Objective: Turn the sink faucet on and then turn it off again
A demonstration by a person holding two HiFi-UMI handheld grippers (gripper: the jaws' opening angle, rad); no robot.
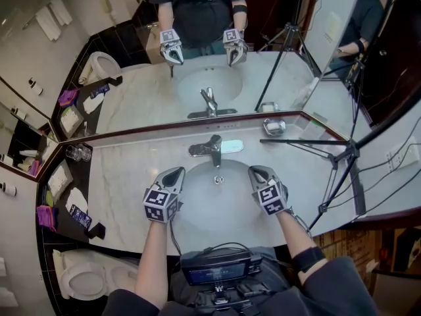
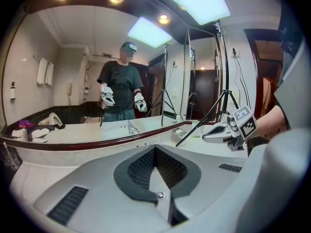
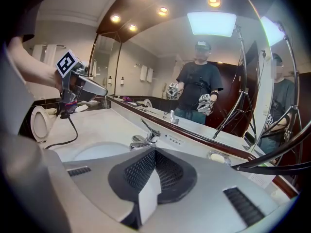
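Closest to us, at chest level, sits the recording pack [image 1: 217, 268] with its dark screen. One cable runs up from it toward the left gripper [image 1: 174, 172].

1. Grippers. We hold both grippers over the near half of the sink basin [image 1: 197, 216], the left one at the basin's left edge and the right gripper [image 1: 256, 171] at its right edge. Each gripper's own view shows its jaws pressed together with nothing between them. Neither gripper touches the basin, the countertop [image 1: 125, 176] or the fixture.

2. Task object. The chrome faucet [image 1: 212, 149] stands beyond the drain [image 1: 218, 180], centred at the back of the basin, just in front of the mirror [image 1: 263, 51]. It lies between the two grippers and apart from both. No stream shows at the spout, so we judge the water to be off.

3. Step in hand. We read this as a hover clear of the lever. Whether the on-off cycle has begun cannot be told from these views.

4. Next move. If the faucet is still to be opened, one closed gripper must go forward over the basin, set its tips under the lever's free end and lift. Polished chrome may let the tips slide off.

5. Surroundings. A soap dish [image 1: 274, 126] lies right of the faucet. A black tripod [image 1: 342, 157] stands farther right.
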